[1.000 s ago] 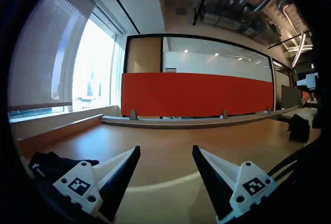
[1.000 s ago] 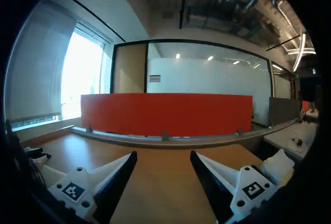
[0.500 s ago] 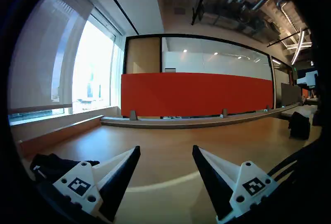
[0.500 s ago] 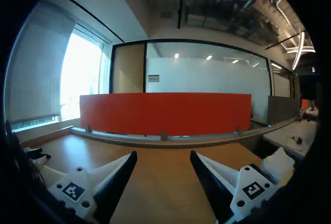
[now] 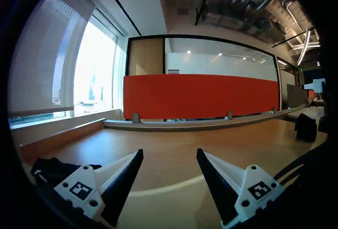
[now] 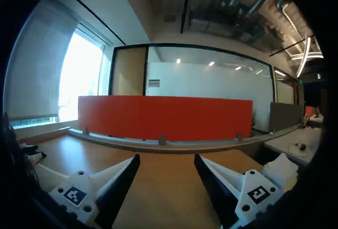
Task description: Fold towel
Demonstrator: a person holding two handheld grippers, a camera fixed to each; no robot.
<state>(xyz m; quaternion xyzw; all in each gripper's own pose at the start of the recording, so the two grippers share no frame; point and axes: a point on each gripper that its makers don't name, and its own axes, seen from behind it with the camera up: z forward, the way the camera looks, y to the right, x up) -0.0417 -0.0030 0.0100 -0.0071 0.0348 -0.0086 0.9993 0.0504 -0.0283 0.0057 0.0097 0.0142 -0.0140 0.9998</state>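
In the left gripper view the left claw [image 5: 169, 150] hangs with its white, wedge-shaped fingers apart and nothing between them over a smooth, glossy wooden desk [image 5: 177, 140]. A crumpled black bundle [image 5: 50, 167] lies just beside the finger on the view's left, and a flat red partition [image 5: 198, 96] stands along the desk's far edge. In the right gripper view the right claw [image 6: 166, 156] is likewise spread and empty, and what looks like the towel [image 6: 279, 167], a white soft-edged heap, lies low at the far right, just past the finger on that side.

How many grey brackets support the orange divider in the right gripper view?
3 along the orange divider: left end bracket, middle bracket, right end bracket. Others may sit hidden.
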